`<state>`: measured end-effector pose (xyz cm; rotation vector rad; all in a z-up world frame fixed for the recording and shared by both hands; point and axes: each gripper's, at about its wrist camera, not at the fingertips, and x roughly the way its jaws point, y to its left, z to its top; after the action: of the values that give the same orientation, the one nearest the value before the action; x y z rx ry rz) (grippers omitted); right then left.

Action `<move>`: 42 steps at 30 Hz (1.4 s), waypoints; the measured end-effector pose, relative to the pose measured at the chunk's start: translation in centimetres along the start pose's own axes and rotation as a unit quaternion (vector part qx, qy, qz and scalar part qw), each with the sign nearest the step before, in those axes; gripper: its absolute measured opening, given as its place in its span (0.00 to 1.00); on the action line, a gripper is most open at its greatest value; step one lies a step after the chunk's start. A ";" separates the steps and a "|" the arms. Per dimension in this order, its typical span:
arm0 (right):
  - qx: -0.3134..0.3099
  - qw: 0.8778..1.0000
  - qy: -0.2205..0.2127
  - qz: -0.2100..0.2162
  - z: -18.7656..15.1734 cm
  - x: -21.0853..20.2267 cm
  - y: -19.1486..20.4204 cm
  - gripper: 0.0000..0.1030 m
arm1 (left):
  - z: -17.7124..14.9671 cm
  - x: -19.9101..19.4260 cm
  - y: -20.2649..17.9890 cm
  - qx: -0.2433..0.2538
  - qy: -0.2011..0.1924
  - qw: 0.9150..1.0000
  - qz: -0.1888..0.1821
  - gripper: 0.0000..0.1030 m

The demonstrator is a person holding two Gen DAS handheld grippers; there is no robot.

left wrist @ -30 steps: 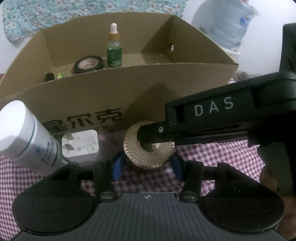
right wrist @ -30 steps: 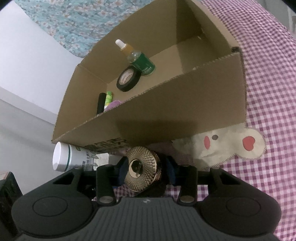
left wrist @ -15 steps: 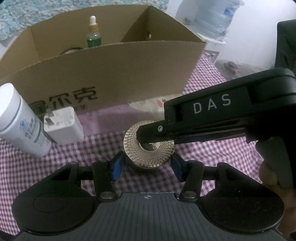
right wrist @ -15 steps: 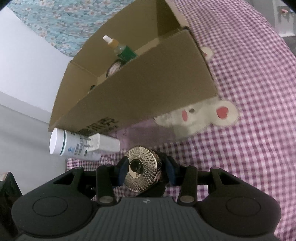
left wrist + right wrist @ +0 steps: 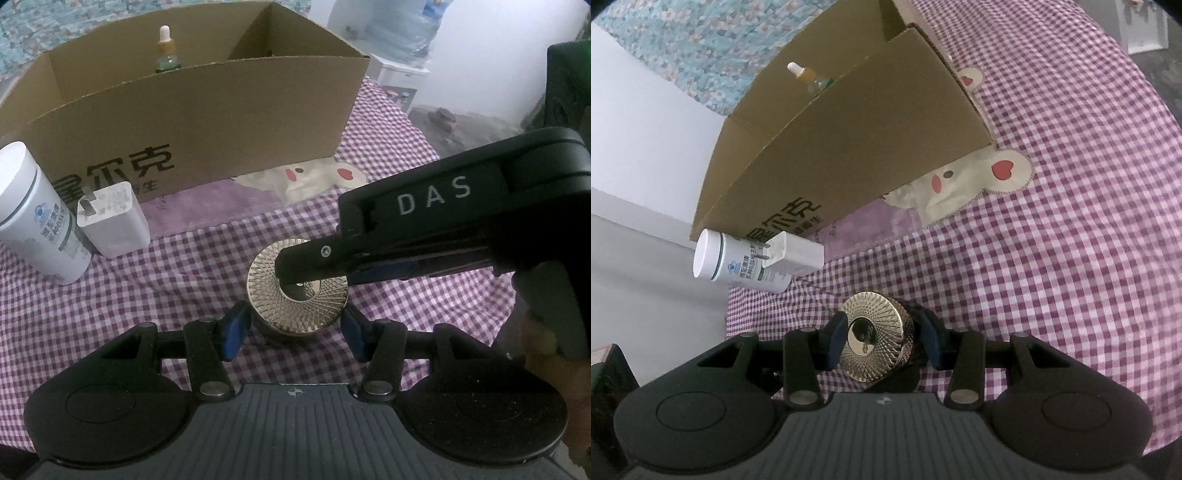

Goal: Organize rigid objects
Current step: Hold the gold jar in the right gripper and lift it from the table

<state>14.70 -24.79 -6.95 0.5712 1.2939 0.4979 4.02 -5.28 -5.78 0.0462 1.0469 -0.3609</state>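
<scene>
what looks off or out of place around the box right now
Nothing is spilled or broken. The white bottle and the charger stand outside the cardboard box, against its front. Oddly, both the left gripper and the right gripper clamp the same gold-lidded jar.

1. Right gripper [image 5: 882, 341] tilts down, its blue pads clamped on the sides of a gold-lidded jar [image 5: 875, 341].
2. Left gripper [image 5: 295, 328] angles down too, its jaws straddling that jar; whether they touch it is unclear.
</scene>
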 end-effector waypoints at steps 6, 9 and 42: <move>0.011 1.000 -0.001 0.002 -0.2 -0.3 -0.7 0.45 | 0.3 0.1 -0.1 0.010 0.000 1.000 0.002 0.52; 0.012 1.000 0.002 0.003 -0.2 -0.2 -0.9 0.45 | 1.2 0.9 -0.3 0.011 0.002 1.000 0.004 0.54; -0.006 1.000 0.010 0.005 0.8 0.9 -0.6 0.49 | 3.3 3.4 -0.4 0.004 0.006 1.000 0.012 0.56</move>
<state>15.66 -24.82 -7.87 0.5641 1.3067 0.5199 8.16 -7.20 -6.98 0.0686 1.0560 -0.3434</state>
